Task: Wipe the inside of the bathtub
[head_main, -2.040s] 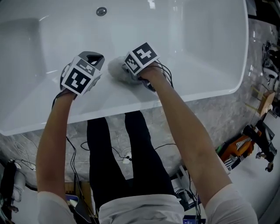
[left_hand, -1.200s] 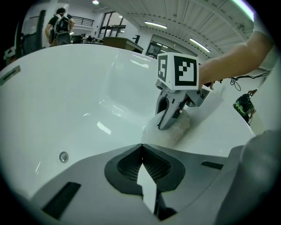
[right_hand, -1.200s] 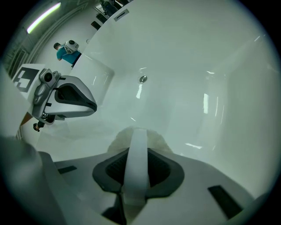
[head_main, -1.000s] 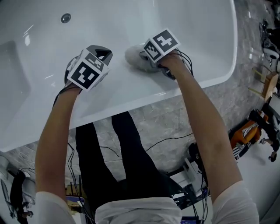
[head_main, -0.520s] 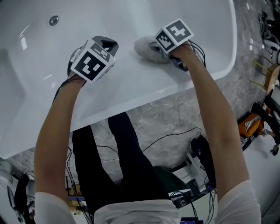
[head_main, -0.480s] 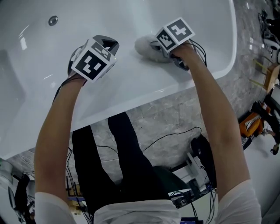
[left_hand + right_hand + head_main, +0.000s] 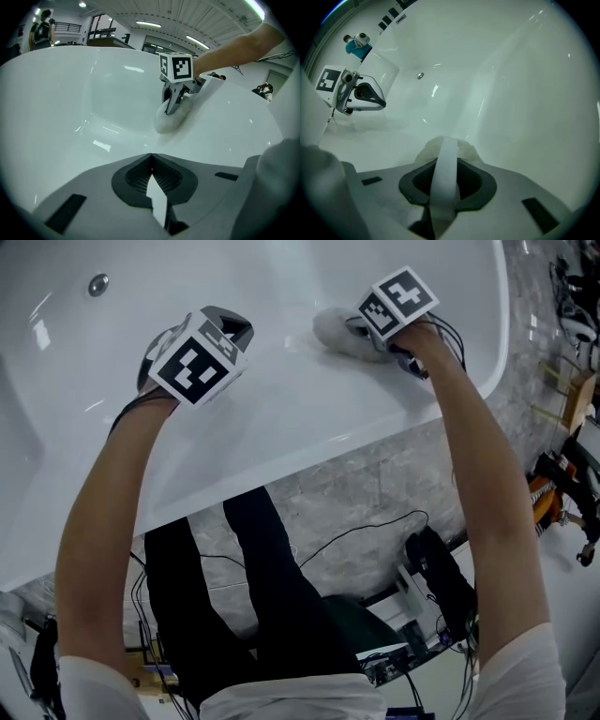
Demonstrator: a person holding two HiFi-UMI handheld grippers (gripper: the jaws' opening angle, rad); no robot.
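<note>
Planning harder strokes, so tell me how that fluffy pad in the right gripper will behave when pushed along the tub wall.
The fluffy pad looks soft: it bulges against the bathtub wall, so it probably squashes rather than scrapes. The right gripper holds only its strap, so it may flop or twist. Likely light.

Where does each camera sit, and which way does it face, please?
Head view: on the head, steeply down into the bathtub; forearms, legs, left gripper, right gripper.
Left gripper view: on the left gripper, facing the right gripper and pad across the tub; own shut jaws.
Right gripper view: on that gripper, facing the drain; own jaws clamp the pad.
Both gripper views show the other gripper.
</note>
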